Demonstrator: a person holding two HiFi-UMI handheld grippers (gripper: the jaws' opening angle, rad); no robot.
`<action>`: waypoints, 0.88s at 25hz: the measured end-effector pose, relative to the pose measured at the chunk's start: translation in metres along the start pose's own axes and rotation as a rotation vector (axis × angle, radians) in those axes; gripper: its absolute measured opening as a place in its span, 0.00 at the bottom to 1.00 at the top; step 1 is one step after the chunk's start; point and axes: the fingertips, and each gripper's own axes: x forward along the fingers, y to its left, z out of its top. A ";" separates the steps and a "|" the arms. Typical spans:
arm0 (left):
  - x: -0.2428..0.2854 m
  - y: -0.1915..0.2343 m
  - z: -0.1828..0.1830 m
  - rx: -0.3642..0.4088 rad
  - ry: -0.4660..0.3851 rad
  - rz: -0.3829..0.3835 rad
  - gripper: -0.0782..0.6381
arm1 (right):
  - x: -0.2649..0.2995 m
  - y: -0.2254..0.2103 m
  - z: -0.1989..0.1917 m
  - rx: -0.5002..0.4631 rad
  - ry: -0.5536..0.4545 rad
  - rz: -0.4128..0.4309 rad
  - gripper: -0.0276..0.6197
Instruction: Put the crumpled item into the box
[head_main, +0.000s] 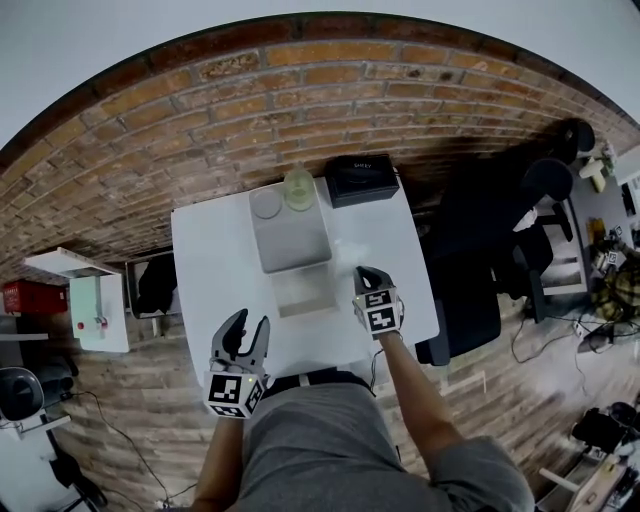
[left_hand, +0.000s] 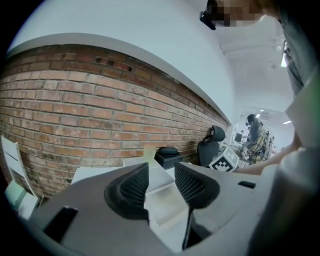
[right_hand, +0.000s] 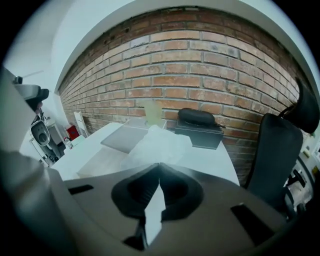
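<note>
Right tool (head_main: 368, 276), arm stretched forward over the table (head_main: 205, 260), is closed, tips at the crumpled item's (right_hand: 159, 144) near edge beside the box (head_main: 290, 238); left tool (head_main: 248, 326) hangs nearer, jaws apart, empty.

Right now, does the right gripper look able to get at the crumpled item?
Probably yes: the crumpled item lies on the white table right ahead of the right gripper, with nothing between them. The jaws are shut, though, so they would likely need to open first.

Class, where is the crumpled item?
In the right gripper view, the crumpled item lies on the table just beyond the right gripper, before the black case.
</note>
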 end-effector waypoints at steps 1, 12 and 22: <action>-0.001 0.000 0.000 0.000 -0.001 -0.002 0.32 | -0.002 0.007 -0.001 -0.004 0.002 0.010 0.05; -0.022 0.001 -0.004 0.002 -0.006 0.006 0.32 | 0.007 0.079 -0.040 -0.071 0.129 0.164 0.06; -0.039 0.007 -0.004 -0.006 -0.020 0.034 0.32 | 0.037 0.103 -0.057 -0.181 0.336 0.215 0.06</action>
